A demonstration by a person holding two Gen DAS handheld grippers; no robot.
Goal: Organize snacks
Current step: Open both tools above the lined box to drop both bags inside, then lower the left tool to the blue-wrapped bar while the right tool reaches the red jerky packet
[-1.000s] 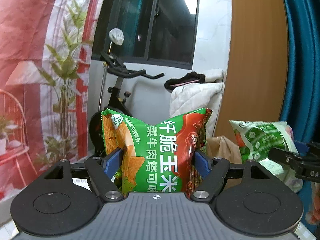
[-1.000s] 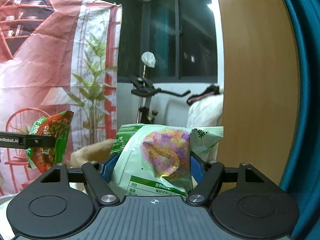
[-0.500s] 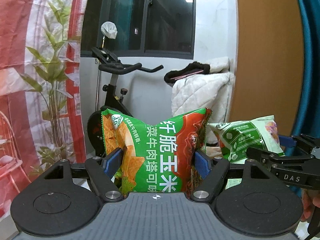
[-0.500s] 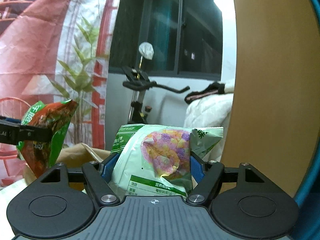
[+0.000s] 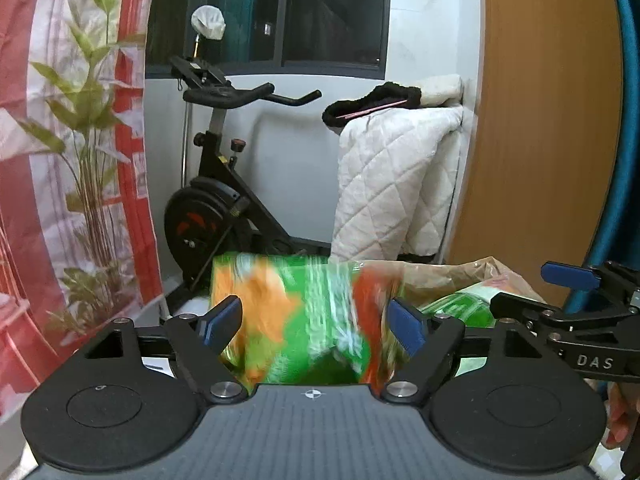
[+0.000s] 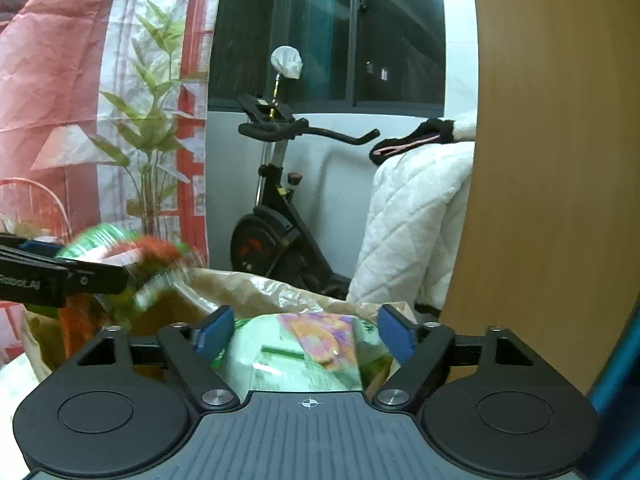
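Left gripper [image 5: 316, 322] fingers spread, right gripper [image 6: 304, 330] too (both snack bags blurred)

chip bag [image 5: 304, 320] left of paper bag [image 5: 460, 276] — exercise bike [image 5: 224, 184] behind

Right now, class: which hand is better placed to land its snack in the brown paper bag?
Right, probably. The right gripper has open fingers framing the pale green pack directly above the paper bag mouth. The left gripper has its chip bag nearer the bag's left rim.
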